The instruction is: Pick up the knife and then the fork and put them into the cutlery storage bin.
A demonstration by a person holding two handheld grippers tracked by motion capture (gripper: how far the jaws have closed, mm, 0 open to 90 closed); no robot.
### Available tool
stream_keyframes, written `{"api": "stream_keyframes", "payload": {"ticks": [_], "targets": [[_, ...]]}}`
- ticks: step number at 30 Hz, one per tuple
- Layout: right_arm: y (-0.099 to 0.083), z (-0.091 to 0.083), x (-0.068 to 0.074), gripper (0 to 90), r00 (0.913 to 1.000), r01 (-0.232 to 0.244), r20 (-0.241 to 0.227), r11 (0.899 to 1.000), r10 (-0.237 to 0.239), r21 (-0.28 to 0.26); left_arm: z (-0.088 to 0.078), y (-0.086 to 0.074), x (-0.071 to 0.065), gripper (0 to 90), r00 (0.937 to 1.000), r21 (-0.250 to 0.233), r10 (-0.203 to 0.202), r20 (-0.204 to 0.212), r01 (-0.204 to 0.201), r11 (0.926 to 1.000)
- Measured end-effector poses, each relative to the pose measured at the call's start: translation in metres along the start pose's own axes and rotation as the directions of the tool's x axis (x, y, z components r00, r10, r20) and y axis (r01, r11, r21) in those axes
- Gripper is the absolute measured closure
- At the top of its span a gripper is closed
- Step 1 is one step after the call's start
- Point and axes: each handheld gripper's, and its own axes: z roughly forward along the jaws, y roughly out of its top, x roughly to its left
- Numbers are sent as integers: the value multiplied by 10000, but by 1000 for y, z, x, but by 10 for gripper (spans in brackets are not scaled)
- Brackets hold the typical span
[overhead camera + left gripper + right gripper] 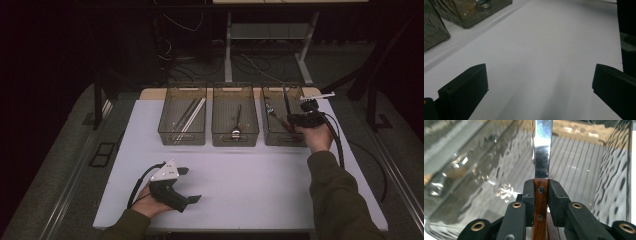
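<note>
My right gripper is shut on a knife, its pads clamped on the brown wooden handle. The steel blade points away from me into the right clear bin. In the high view the blade stands tilted over that bin, beside a fork-like utensil lying inside. My left gripper rests low over the front left of the white table. In the left gripper view it is open, its jaws wide apart with bare table between them.
Three clear bins stand in a row at the back of the table. The left bin holds long metal sticks. The middle bin holds a spoon. Two bin corners show upper left in the left gripper view.
</note>
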Motion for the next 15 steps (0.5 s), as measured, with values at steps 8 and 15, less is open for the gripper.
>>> {"api": "stream_keyframes", "payload": {"ticks": [8,15], "targets": [[0,4,1,637,9998,115,-189,9997,-111,209,0,0,0,0,10000,9,13,22,-13,10000],[2,-1,0,504,9990,107,-428,9999,-110,-65,0,0,0,0,10000,7,10,16,-10,10000]]}}
